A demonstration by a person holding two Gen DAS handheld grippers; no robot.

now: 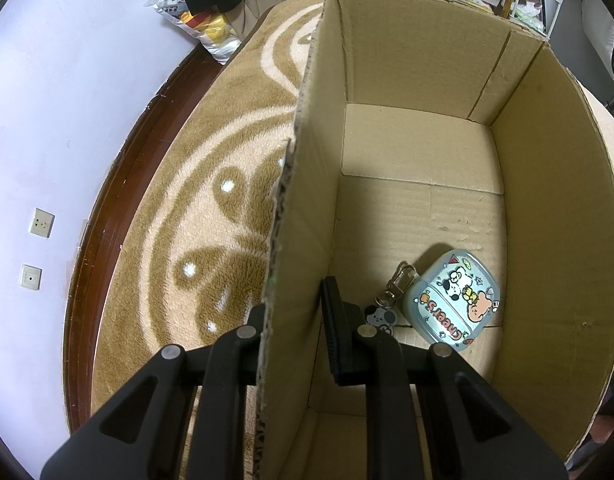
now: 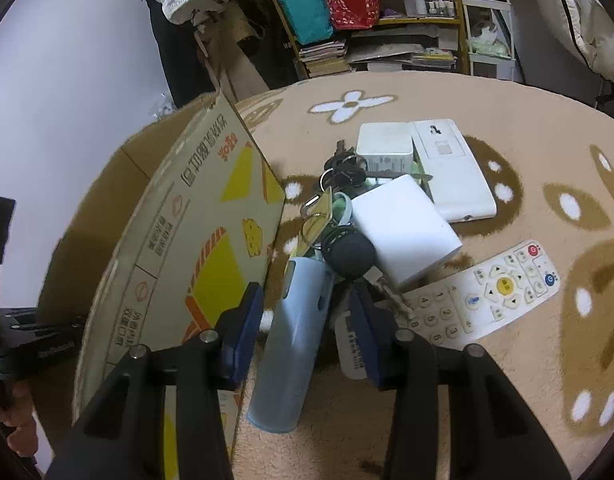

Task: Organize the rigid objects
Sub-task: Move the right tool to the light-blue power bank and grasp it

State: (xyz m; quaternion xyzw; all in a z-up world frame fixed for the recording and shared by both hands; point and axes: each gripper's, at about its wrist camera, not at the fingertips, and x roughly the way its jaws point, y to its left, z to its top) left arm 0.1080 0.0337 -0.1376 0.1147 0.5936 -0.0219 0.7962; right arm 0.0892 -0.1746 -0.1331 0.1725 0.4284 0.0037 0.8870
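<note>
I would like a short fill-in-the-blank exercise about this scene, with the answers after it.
1. The left hand-held gripper is clamped on the wall of the cardboard ____.
2. The cartoon case lies ____ the box.
3. The pale blue case lies between the fingers of the ____ hand-held gripper.

Answers: box; inside; right

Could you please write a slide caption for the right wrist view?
Right claw straddles a pale blue case beside the cardboard box.
</note>
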